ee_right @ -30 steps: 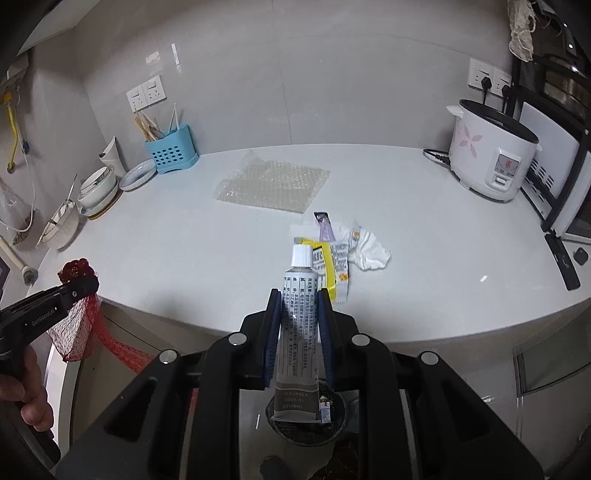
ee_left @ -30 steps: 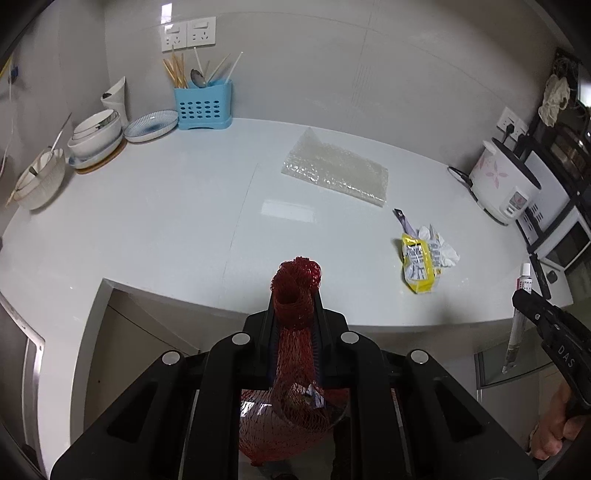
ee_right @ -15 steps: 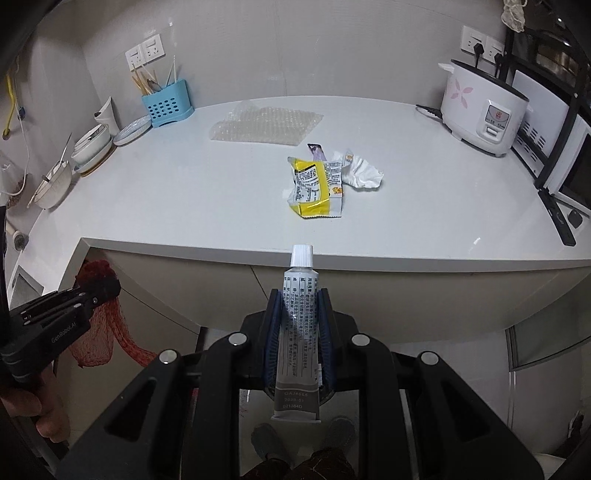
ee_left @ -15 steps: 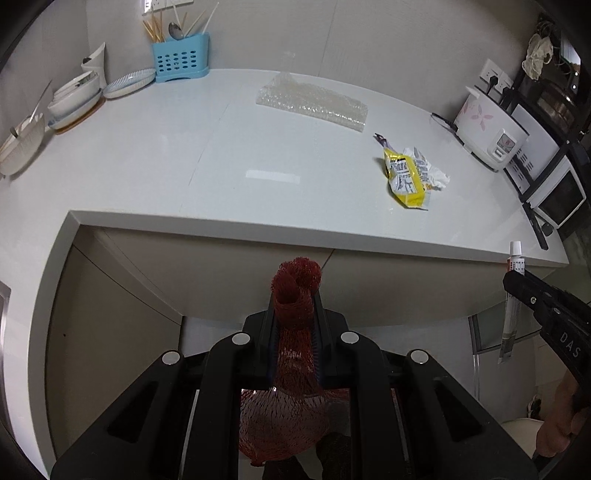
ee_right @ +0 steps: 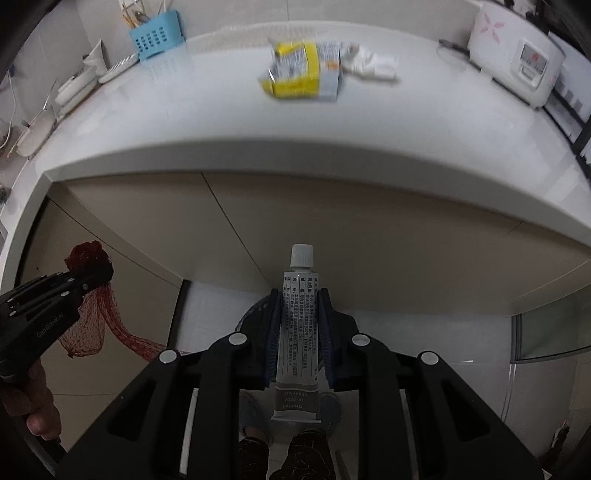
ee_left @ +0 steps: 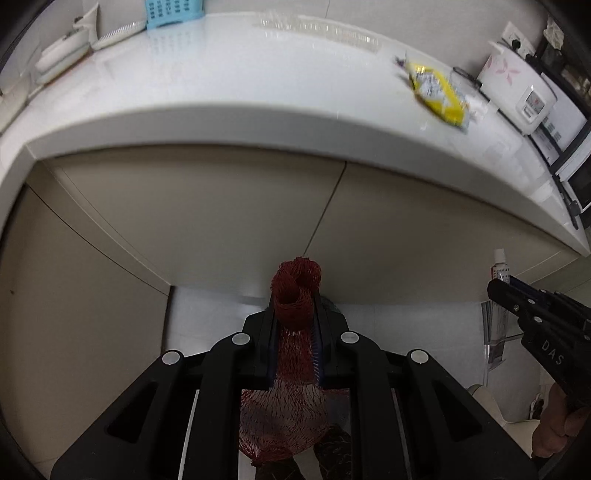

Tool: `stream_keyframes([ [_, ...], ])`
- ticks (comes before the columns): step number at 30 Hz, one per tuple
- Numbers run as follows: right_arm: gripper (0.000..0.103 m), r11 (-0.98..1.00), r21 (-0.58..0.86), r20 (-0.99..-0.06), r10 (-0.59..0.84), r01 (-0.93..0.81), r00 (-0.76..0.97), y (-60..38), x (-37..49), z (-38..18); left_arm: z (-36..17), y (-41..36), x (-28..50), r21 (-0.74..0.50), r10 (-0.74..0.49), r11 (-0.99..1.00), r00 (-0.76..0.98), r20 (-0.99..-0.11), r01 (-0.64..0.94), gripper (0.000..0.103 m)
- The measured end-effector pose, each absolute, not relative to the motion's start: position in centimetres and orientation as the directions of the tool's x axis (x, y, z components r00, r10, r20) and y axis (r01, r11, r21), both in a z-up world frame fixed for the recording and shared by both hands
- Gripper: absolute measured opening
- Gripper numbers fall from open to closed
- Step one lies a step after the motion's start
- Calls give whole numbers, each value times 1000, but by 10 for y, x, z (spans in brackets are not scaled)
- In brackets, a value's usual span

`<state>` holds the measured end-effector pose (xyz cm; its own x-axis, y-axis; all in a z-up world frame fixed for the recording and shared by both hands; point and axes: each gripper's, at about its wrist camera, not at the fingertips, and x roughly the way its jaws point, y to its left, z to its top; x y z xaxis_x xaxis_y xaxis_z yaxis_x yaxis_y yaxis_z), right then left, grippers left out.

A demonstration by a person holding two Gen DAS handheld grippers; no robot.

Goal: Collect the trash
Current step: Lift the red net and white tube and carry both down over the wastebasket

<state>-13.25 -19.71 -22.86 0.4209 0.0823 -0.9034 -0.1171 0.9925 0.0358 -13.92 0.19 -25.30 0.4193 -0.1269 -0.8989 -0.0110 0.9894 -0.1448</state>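
My left gripper (ee_left: pixel 294 310) is shut on a red mesh net bag (ee_left: pixel 291 369) that hangs down between its fingers; it also shows at the left of the right wrist view (ee_right: pixel 92 317). My right gripper (ee_right: pixel 300 314) is shut on a grey tube with a white cap (ee_right: pixel 298 332); it shows at the right of the left wrist view (ee_left: pixel 499 273). Both grippers are below the white counter's front edge (ee_right: pixel 295 155), in front of the beige cabinet doors. A yellow wrapper (ee_right: pixel 299 70) and crumpled white paper (ee_right: pixel 373 64) lie on the counter top.
Beige cabinet doors (ee_left: pixel 221 221) fill the middle. A white rice cooker (ee_right: pixel 517 55) stands at the counter's right, a blue utensil holder (ee_right: pixel 157 35) and stacked dishes (ee_right: pixel 74 88) at its left. A bubble wrap sheet (ee_left: pixel 317 27) lies at the back. Pale floor tiles (ee_right: pixel 221 306) lie below.
Both grippers have dropped lower and pulled back from the counter, still holding the net bag and the tube. The counter top now sits high in both views and the cabinet fronts fill the middle.
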Motion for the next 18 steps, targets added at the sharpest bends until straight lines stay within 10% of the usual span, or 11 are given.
stream_keyframes([
  [18, 19, 978, 23, -940, 92, -208, 328, -180, -132, -437, -465, 2, -153, -177, -152, 983, 309, -939, -53, 14],
])
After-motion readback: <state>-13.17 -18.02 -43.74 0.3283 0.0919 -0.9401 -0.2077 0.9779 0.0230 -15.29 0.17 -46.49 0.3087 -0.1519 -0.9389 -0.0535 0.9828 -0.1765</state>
